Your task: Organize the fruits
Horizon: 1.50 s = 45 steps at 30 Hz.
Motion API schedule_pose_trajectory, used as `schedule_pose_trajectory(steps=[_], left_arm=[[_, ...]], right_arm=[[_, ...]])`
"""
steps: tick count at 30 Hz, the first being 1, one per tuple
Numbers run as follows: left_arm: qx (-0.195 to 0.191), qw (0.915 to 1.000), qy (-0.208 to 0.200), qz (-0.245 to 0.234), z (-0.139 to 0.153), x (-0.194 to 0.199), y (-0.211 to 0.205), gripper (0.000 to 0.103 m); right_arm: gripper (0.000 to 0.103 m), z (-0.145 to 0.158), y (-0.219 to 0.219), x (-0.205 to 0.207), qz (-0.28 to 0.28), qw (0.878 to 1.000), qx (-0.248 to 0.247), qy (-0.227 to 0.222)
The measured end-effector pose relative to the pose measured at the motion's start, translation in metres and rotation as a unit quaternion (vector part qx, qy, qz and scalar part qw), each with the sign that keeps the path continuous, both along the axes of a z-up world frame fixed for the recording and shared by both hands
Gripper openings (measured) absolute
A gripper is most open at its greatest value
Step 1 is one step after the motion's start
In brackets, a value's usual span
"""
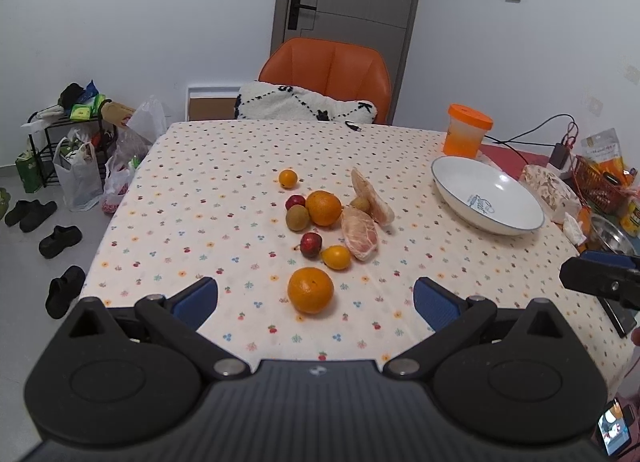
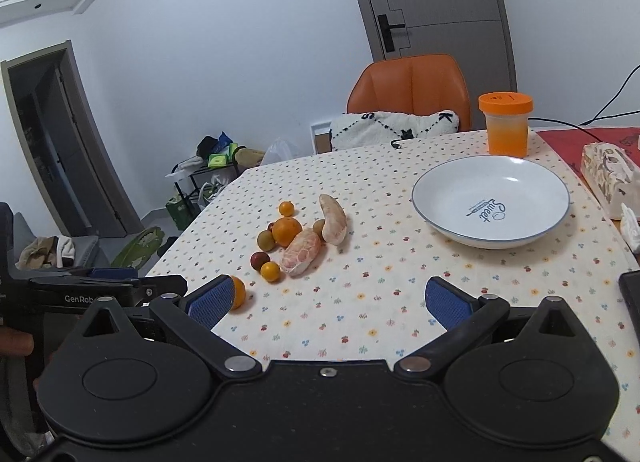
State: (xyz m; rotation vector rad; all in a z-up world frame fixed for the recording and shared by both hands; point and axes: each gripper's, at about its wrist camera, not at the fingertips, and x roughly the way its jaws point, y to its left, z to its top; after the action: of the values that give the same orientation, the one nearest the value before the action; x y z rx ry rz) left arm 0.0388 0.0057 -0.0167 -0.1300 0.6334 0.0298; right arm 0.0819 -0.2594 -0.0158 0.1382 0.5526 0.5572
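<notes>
Fruit lies clustered mid-table: a near orange, a larger orange, a small far orange, two peeled pomelo pieces, two dark red fruits and a brown kiwi-like fruit. An empty white bowl sits at the right. My left gripper is open, its jaws either side of the near orange and just short of it. My right gripper is open over bare cloth, with the near orange beside its left finger.
An orange-lidded jar stands behind the bowl, a tissue pack and a basket to its right. An orange chair with a cushion is at the far edge. Shoes and bags are on the floor at left.
</notes>
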Motion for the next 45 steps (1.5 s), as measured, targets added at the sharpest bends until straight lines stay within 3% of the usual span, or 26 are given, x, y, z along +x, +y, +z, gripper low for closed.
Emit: schedule_pose_trajectory(steps=[10,21,30,32,38,42,45], left_arm=[[-0.023,0.9996,0.016,-0.008,-0.017,0.023,0.007,0.1],[-0.038,0.9983,0.039,-0.019,-0.034,0.05,0.014,0.089],[-0.079,0.9936,0.076,-0.027,-0.052,0.069,0.028,0.058],[-0.081,0.9925,0.084,-0.036,-0.056,0.074,0.028,0.036],[-0.081,0.993,0.076,-0.04,-0.053,0.085,0.035,0.035],[-0.083,0.993,0.074,-0.042,-0.051,0.095,0.04,0.035],[-0.085,0.9931,0.07,-0.041,-0.05,0.1,0.044,0.035]], right_arm=[[0.103,-0.015,0.008,0.027,0.013,0.999,0.017,0.025],[0.102,-0.027,0.023,0.053,0.022,0.998,0.02,0.049],[0.102,-0.039,0.038,0.074,0.025,0.997,0.015,0.075],[0.102,-0.041,0.044,0.079,0.024,0.996,0.014,0.082],[0.102,-0.044,0.058,0.094,0.027,0.995,0.014,0.093],[0.091,-0.048,0.068,0.106,0.029,0.994,0.01,0.104],[0.089,-0.052,0.074,0.115,0.028,0.993,0.012,0.112]])
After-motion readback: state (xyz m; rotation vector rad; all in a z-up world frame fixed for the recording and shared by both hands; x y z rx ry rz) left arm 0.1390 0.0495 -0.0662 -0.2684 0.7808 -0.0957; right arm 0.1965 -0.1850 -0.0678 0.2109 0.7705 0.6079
